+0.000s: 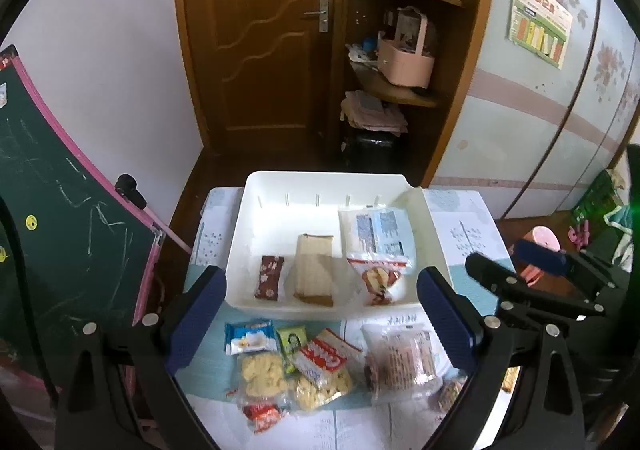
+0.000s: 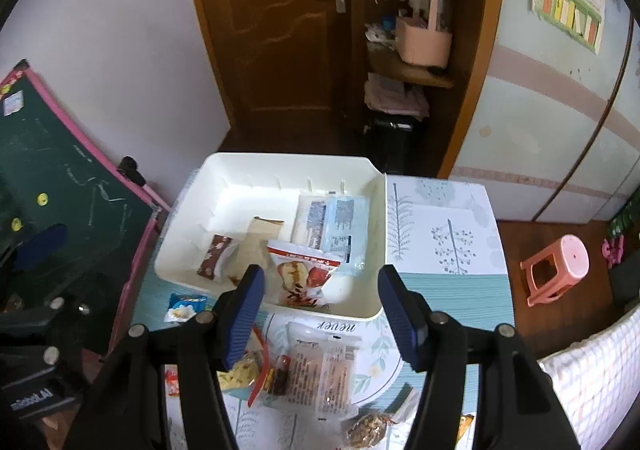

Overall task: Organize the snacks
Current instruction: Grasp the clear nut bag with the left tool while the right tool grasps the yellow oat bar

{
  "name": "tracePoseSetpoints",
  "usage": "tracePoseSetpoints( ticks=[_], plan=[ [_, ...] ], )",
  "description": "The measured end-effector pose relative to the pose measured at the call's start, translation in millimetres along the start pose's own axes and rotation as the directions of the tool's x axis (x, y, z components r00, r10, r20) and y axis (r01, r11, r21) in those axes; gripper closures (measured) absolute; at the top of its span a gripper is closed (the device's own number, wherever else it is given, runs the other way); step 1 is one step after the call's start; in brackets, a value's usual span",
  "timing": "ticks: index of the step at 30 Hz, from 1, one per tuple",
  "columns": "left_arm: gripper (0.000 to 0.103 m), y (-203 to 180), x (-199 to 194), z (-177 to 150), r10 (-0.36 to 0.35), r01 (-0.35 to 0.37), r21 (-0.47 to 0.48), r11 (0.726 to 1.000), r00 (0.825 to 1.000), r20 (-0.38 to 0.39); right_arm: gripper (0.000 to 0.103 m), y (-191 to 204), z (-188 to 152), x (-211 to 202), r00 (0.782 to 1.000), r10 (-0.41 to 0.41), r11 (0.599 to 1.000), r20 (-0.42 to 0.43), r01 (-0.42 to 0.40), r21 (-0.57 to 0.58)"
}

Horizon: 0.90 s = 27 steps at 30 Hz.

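Observation:
A white bin (image 1: 256,206) (image 2: 188,210) sits on the table and holds a brown floral bar (image 1: 269,276) (image 2: 216,258), a tan wafer pack (image 1: 314,268), a blue-white pack (image 1: 378,232) (image 2: 334,224) and a red-white snack bag (image 1: 376,280) (image 2: 298,276). Loose snacks lie in front of the bin: a blue packet (image 1: 251,337) (image 2: 185,305), a green packet (image 1: 292,342), a red-white cracker pack (image 1: 324,360), yellow cracker bags (image 1: 262,374) and a clear bread pack (image 1: 402,358) (image 2: 320,370). My left gripper (image 1: 320,318) is open and empty above the loose snacks. My right gripper (image 2: 320,310) is open and empty over the bin's near edge; it also shows in the left wrist view (image 1: 516,262).
A green chalkboard (image 1: 60,218) leans at the left of the table. A pink stool (image 2: 556,274) stands on the floor at the right. A wooden door (image 1: 260,30) and shelves (image 1: 400,90) are behind the table. The patterned tablecloth (image 2: 448,234) shows right of the bin.

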<state>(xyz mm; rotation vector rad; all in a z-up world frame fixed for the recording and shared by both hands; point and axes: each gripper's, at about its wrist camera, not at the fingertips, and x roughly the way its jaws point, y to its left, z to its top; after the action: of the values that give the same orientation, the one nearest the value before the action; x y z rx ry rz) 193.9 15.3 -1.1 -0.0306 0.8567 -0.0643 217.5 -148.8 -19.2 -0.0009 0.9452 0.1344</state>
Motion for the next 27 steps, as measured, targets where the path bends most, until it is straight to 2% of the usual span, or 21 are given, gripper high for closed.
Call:
tracePoseSetpoints(
  ticks=[8,14,21,27],
  plan=[
    [0.007,-13.2,-37.4,-23.9,-0.04,0.04,-0.018,0.999,0.999,-0.004,0.044,-11.4,-24.1,-60.4,0.992,0.009,1.0,0.124,-0.011,0.014],
    [0.007,-33.4,-60.6,-47.5,-0.041,0.041,0.024,0.999,0.999,0.015,0.044,-36.9,-55.1,-99.2,0.975,-0.039,0.998,0.217,0.029,0.051],
    [0.007,-69.7,-46.3,-81.4,-0.111,0.116,0.076,0.99,0.992,-0.06,0.044,-81.4,-98.4,-107.9,0.974,-0.083,0.992,0.21,0.06,0.114],
    [0.007,-113.3,-10.0,-121.6,-0.149,0.172,0.15,0.974,0.977,-0.154,0.044,-128.4,-142.9,-81.6,0.987,-0.117,0.973,0.105,0.093,0.213]
  ],
)
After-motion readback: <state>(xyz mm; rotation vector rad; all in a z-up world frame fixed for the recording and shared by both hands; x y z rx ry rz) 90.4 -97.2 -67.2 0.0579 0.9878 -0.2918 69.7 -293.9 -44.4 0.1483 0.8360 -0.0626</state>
